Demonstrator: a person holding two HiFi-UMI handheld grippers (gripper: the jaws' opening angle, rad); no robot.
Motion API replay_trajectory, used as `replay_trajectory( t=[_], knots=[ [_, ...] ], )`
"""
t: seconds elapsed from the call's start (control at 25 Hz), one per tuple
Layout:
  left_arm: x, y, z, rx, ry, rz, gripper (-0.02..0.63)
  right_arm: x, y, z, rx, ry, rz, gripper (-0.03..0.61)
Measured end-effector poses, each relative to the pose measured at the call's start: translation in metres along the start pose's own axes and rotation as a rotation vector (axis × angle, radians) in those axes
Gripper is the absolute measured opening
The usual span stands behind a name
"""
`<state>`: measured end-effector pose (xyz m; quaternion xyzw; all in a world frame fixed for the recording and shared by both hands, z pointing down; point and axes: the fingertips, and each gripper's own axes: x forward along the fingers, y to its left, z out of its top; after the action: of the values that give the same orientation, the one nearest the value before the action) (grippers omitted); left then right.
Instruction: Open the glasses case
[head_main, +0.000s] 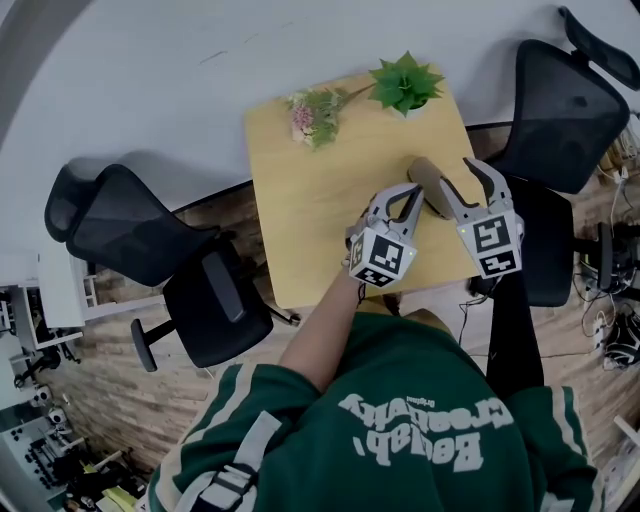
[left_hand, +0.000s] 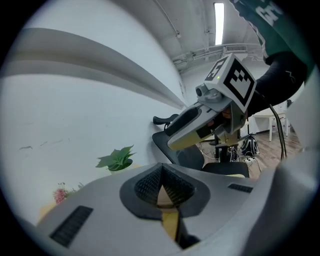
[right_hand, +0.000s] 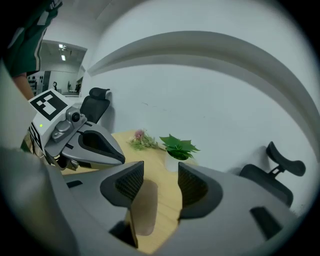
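**Left gripper** (left_hand: 162, 187): fingers clenched, ribbed pads meeting at the tips, nothing gripped.

**Right gripper** (right_hand: 160, 186): fingers released and set well apart. The glasses case (right_hand: 145, 207) lies lengthwise in the gap, nearer the left pad, and neither pad presses on it.

**Glasses case:** tan, oblong, closed. It lies flat on the light wooden table (head_main: 300, 200) near the table's right edge in the head view.

**Markings:** black-and-white square markers on each gripper's cube (head_main: 383, 258). White lettering on the green sweatshirt (head_main: 300, 400) is seen inverted and cannot be read with certainty.
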<state>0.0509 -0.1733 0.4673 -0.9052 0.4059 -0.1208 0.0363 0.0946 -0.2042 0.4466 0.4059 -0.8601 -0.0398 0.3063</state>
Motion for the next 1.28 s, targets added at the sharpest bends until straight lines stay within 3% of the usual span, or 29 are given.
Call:
replay_trajectory(
  t=[0.44, 0.72, 1.0, 1.28],
  knots=[
    [0.017, -0.015, -0.051, -0.052, 0.088, -0.040, 0.014, 0.034, 0.036, -0.066, -0.054, 0.201, 0.131, 0.272],
    [0.029, -0.027, -0.072, -0.070, 0.131, -0.073, 0.014, 0.048, 0.056, -0.100, -0.062, 0.271, 0.203, 0.305],
    [0.033, -0.034, -0.093, -0.090, 0.179, -0.083, 0.014, 0.057, 0.062, -0.136, -0.155, 0.358, 0.186, 0.324],
    [0.042, -0.046, -0.109, -0.083, 0.218, -0.131, 0.014, 0.059, 0.061, -0.141, -0.201, 0.348, 0.138, 0.308]
  ],
)
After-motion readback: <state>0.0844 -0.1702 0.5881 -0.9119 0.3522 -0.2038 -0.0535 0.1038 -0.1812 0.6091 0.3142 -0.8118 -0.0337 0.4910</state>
